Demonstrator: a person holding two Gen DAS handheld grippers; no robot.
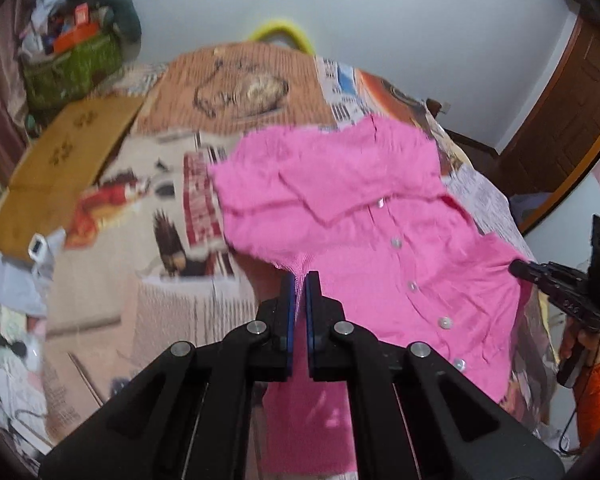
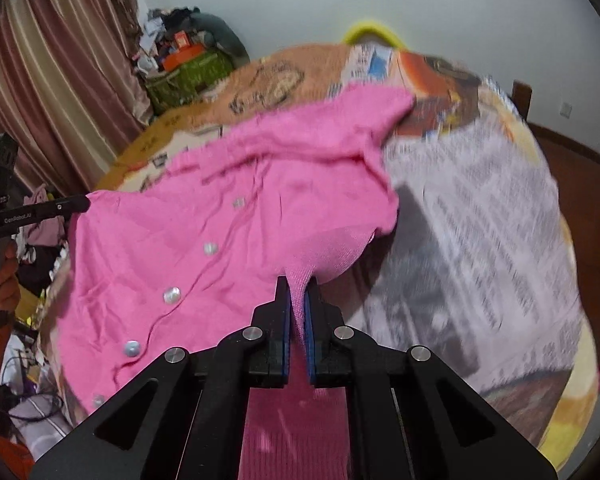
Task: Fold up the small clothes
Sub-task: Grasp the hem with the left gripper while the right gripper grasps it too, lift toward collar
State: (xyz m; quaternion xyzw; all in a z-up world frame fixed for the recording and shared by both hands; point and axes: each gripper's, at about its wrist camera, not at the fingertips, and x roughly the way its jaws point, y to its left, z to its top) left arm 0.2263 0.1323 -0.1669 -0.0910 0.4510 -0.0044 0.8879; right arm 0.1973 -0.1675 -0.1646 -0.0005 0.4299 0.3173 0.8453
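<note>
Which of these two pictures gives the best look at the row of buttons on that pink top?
The left wrist view. There the buttons run down the pink top in a full row of about five, fairly sharp. The right wrist view shows the same row nearer and larger, but more blurred, and its lowest button sits at the cloth's edge.

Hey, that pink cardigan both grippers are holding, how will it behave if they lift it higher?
The pink cardigan will probably sag: it already drapes and creases between the left gripper and right gripper. It seems light, since thin pinches of knit carry it. The folded sleeve on top may slide off.
</note>
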